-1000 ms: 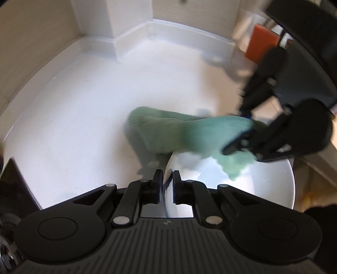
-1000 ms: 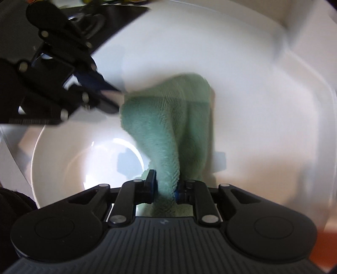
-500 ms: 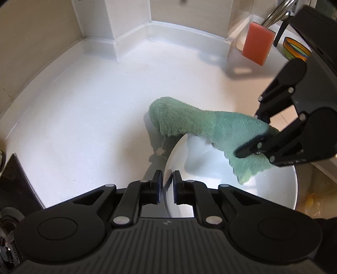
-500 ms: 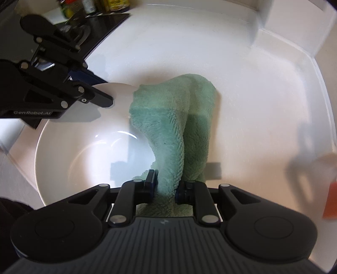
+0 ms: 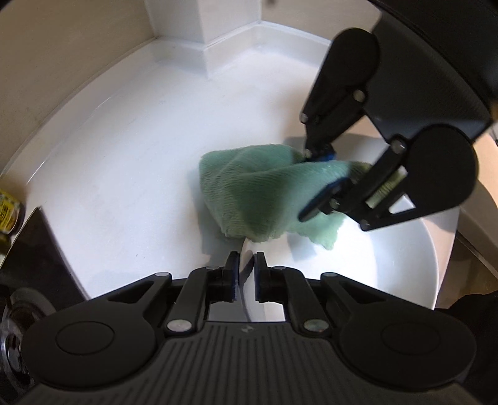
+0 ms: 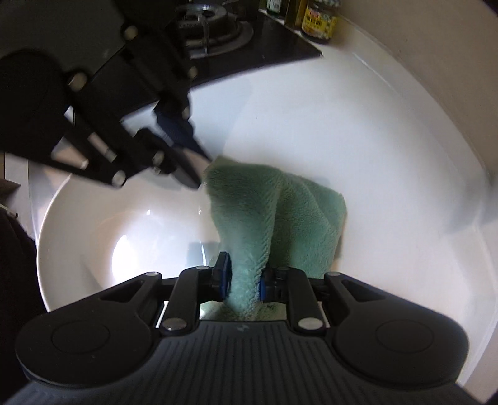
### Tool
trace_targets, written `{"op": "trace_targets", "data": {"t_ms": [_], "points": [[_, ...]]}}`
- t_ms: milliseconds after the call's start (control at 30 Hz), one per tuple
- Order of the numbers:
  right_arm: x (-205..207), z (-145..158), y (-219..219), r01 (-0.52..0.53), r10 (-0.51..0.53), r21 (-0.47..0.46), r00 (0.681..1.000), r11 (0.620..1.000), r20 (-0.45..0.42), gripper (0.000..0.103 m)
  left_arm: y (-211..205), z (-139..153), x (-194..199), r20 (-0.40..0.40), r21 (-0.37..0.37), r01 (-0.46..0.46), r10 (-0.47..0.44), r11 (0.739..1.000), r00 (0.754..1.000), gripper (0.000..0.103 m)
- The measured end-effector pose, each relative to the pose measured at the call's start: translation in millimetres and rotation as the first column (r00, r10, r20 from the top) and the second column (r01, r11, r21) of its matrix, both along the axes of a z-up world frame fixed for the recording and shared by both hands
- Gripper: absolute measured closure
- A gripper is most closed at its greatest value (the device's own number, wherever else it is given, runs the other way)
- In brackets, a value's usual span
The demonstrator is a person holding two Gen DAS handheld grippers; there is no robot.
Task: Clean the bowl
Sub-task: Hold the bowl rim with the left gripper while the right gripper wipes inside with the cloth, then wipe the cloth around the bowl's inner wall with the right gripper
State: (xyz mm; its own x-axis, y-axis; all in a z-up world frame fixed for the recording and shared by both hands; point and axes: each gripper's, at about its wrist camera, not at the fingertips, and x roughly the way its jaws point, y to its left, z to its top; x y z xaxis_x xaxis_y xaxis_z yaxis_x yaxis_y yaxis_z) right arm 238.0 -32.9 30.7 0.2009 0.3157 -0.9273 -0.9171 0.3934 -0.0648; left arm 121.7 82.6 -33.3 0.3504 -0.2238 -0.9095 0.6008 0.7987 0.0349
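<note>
A white bowl (image 5: 389, 264) stands on the white counter, and its near rim runs between the pads of my left gripper (image 5: 247, 271). Those jaws are closing on the rim. In the right wrist view the bowl (image 6: 124, 233) fills the lower left, with the left gripper (image 6: 199, 169) gripping its far edge. A green cloth (image 5: 258, 190) lies bunched over the bowl's rim and spills partly onto the counter. My right gripper (image 6: 244, 277) pinches a fold of the cloth (image 6: 280, 212), and its jaws are opening slightly around that fold. From the left wrist the right gripper (image 5: 311, 183) hangs over the bowl.
The white counter (image 5: 124, 155) ends at a raised white edge and beige wall behind. A black hob with a burner (image 6: 214, 31) lies beside the bowl. Jars (image 6: 317, 21) stand at the hob's back; one jar (image 5: 7, 212) shows at the left edge.
The right gripper has rolled and come in lower over the bowl, and the cloth has bunched up against the rim. The left jaws have narrowed on the rim.
</note>
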Motion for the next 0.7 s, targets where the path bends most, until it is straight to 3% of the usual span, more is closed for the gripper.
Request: {"op": "trace_targets", "data": {"t_ms": [100, 167, 333, 367, 467, 600, 700], "points": [[7, -4, -10, 0.163, -0.159, 0.049, 0.985, 0.985, -0.067, 0.088, 2, -1, -1, 0.007, -0.016, -0.027, 0.027, 1.0, 1.0, 0.096], [6, -10, -25, 0.329, -0.321, 0.031, 0.936, 0.944, -0.144, 0.088, 0, -2, -5, 0.025, -0.004, -0.029, 0.029, 1.0, 0.999, 0.096], [-32, -13, -48, 0.533, -0.518, 0.033, 0.834, 0.846, -0.188, 0.087, -2, -4, -11, 0.052, -0.009, -0.016, 0.016, 1.0, 0.998, 0.094], [-36, -14, -50, 0.546, -0.53, 0.037, 0.826, 0.837, -0.193, 0.087, -1, -5, -11, 0.042, -0.021, -0.005, 0.006, 1.0, 0.999, 0.094], [-43, -17, -52, 0.569, -0.551, 0.045, 0.81, 0.821, -0.203, 0.087, 4, -4, -8, 0.014, -0.028, 0.047, -0.047, 0.998, 0.999, 0.093], [-39, -23, -48, 0.564, -0.546, 0.052, 0.817, 0.824, -0.186, 0.087, 3, -4, 1, 0.001, -0.036, 0.133, -0.134, 0.99, 0.991, 0.093], [-45, -21, -40, 0.502, -0.494, 0.018, 0.857, 0.865, -0.15, 0.085, 2, -6, 8, -0.017, -0.059, 0.17, -0.171, 0.984, 0.985, 0.094]]}}
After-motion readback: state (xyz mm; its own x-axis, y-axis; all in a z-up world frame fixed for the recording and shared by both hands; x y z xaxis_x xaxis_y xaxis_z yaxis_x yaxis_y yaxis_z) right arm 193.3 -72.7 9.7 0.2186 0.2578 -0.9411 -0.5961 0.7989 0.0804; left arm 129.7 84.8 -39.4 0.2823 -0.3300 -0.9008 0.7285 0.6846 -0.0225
